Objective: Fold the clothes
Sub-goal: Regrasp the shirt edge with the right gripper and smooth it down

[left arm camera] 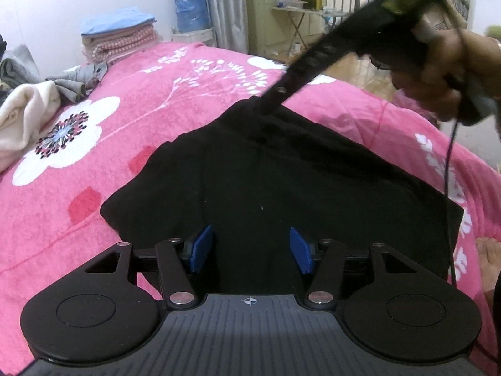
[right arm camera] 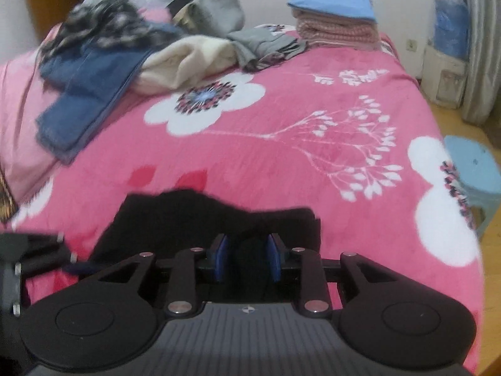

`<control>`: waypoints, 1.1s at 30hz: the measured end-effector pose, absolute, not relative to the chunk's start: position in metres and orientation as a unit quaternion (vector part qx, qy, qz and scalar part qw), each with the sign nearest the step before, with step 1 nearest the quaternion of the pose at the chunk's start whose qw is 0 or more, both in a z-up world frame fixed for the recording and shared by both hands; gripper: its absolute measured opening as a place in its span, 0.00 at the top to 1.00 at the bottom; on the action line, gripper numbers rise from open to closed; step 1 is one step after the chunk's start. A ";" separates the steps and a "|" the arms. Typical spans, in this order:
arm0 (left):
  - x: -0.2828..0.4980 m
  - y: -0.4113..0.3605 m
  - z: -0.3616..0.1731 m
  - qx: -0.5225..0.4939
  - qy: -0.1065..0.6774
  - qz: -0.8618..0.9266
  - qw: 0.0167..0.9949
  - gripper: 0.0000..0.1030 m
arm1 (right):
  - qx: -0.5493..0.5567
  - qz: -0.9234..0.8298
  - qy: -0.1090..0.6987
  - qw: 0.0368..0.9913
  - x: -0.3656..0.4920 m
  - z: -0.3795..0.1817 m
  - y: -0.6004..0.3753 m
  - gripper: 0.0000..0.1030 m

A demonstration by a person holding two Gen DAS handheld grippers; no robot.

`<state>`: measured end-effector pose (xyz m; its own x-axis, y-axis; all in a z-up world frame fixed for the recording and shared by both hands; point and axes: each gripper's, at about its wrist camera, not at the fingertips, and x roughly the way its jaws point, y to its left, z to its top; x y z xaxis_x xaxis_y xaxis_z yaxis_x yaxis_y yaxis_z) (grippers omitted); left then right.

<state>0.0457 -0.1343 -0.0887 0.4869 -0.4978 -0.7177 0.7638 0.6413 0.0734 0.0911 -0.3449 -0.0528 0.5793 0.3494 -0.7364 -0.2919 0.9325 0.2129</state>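
A black garment (left arm camera: 281,172) lies spread on the pink flowered blanket (left arm camera: 141,109), one corner pointing away from me. My left gripper (left arm camera: 250,249) hovers over its near edge, blue pads wide apart and not pressing on the cloth. My right gripper (left arm camera: 266,108), held by a person's hand (left arm camera: 438,72), reaches down to the far corner. In the right wrist view the right gripper (right arm camera: 247,258) has its pads a little apart over the black garment (right arm camera: 188,216); dark cloth shows in the gap, but the pads do not clamp it. That view is blurred.
Unfolded clothes lie at the bed's far side: blue jeans (right arm camera: 87,94), a cream garment (right arm camera: 188,59) and grey pieces (right arm camera: 266,44). A folded stack (right arm camera: 335,22) sits at the back. A blue stool (right arm camera: 476,169) stands beside the bed. A bare foot (left arm camera: 488,260) shows at the right.
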 end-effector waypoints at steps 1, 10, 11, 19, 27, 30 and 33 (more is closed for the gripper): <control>0.046 -0.134 -0.088 0.197 0.337 -0.374 0.841 0.47 | 0.047 0.180 0.427 0.885 0.098 -0.055 -0.348 0.71; 0.055 -0.133 -0.084 0.180 0.305 -0.364 0.861 0.47 | 0.247 0.192 0.416 0.854 0.111 -0.079 -0.396 0.96; 0.057 -0.133 -0.084 0.176 0.305 -0.364 0.862 0.46 | 0.276 0.189 0.408 0.850 0.110 -0.080 -0.404 0.97; 0.072 -0.135 -0.092 0.159 0.309 -0.354 0.868 0.42 | 0.402 0.142 0.421 0.801 0.117 -0.123 -0.444 0.92; 0.080 -0.133 -0.093 0.147 0.307 -0.341 0.876 0.40 | 0.371 0.199 0.437 0.795 0.084 -0.095 -0.455 0.76; 0.083 -0.133 -0.093 0.141 0.308 -0.329 0.881 0.40 | 0.314 0.219 0.479 0.790 0.072 -0.091 -0.444 0.76; 0.086 -0.132 -0.093 0.134 0.311 -0.317 0.886 0.40 | 0.244 0.232 0.513 0.789 0.061 -0.091 -0.425 0.76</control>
<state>0.0859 -0.1323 -0.0931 0.6049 -0.4784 -0.6366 0.6457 0.7625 0.0405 0.0613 -0.4247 -0.0913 0.3656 0.6171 -0.6968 -0.1160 0.7730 0.6237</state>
